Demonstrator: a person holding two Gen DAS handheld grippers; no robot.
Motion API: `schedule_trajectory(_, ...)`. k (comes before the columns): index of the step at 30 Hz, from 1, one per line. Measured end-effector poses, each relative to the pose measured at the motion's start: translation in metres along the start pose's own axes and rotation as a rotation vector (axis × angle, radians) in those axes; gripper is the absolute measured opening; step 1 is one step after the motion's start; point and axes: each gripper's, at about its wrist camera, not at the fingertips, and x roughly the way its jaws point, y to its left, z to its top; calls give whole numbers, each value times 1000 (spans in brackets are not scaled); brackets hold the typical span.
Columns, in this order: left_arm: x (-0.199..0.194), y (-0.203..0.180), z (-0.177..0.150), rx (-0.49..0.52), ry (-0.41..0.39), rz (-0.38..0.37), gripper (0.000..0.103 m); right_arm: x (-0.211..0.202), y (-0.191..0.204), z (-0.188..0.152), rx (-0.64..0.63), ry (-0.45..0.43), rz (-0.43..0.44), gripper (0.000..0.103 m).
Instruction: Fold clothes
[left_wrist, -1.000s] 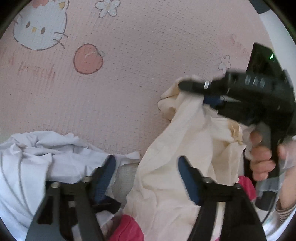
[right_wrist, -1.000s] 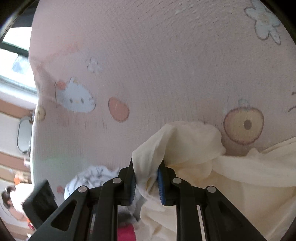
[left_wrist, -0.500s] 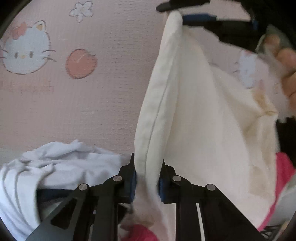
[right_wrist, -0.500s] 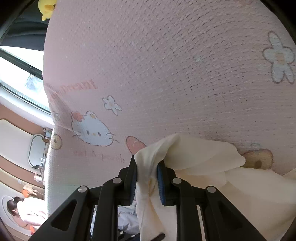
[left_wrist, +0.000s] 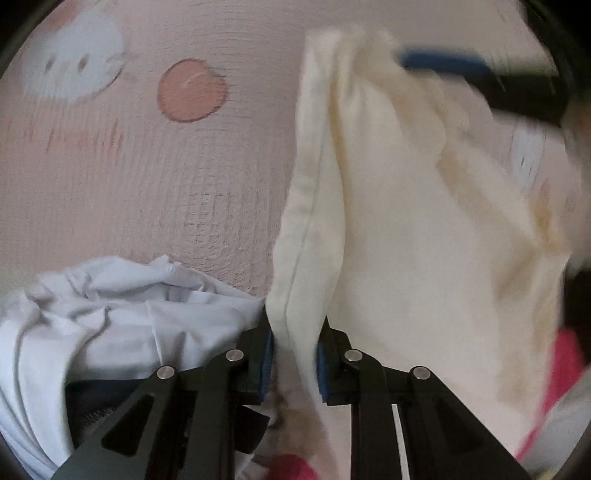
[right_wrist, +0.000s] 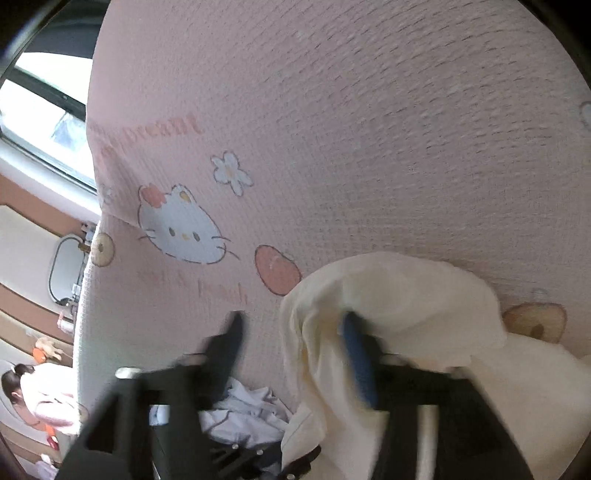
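The left claw (left_wrist: 293, 360) is pressed together on a seamed edge of the cream garment (left_wrist: 424, 266), pinching the cloth between its blue pads (left_wrist: 266, 363); the garment rises from that grip as a hanging sheet toward the right claw (left_wrist: 443, 64), seen blurred at the upper right of the left view; just left of the left claw lies a crumpled white garment (left_wrist: 103, 314), and a bit of bright pink cloth (left_wrist: 561, 373) shows at the lower right; in the right wrist view the right claw (right_wrist: 295, 354) stands spread, its fingers wide apart, with the cream garment (right_wrist: 406, 295) draped over the right finger and not clamped; beneath everything stretches a pink textured bedsheet (right_wrist: 369, 129) printed with cartoon cat faces (right_wrist: 181, 232), peaches (right_wrist: 277, 269) and small flowers (right_wrist: 231, 171); farther off, past the sheet's left edge, a bright window (right_wrist: 40, 103) sits above brown-and-cream walls, and a person in pink (right_wrist: 40, 398) is at the far lower left.
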Motion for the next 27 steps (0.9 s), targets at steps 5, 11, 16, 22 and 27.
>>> schedule_trajectory(5, -24, 7, 10, -78, -85, -99, 47, -31, -7, 8, -26, -35, -39, 66)
schedule_trajectory(11, -43, 1, 51, 6, -164, -19, 65, -45, -24, 7, -23, -23, -105, 67)
schedule_trajectory(16, -62, 36, 24, 7, -161, 12, 65, -39, -35, 3, -40, 14, -142, 67)
schedule_trajectory(22, -47, 35, 37, -4, -155, 44, 65, -26, -49, 2, -45, 45, -180, 67)
schedule_trajectory(27, -41, 36, 54, 17, -174, 44, 65, -21, -70, 5, 19, 22, -149, 67)
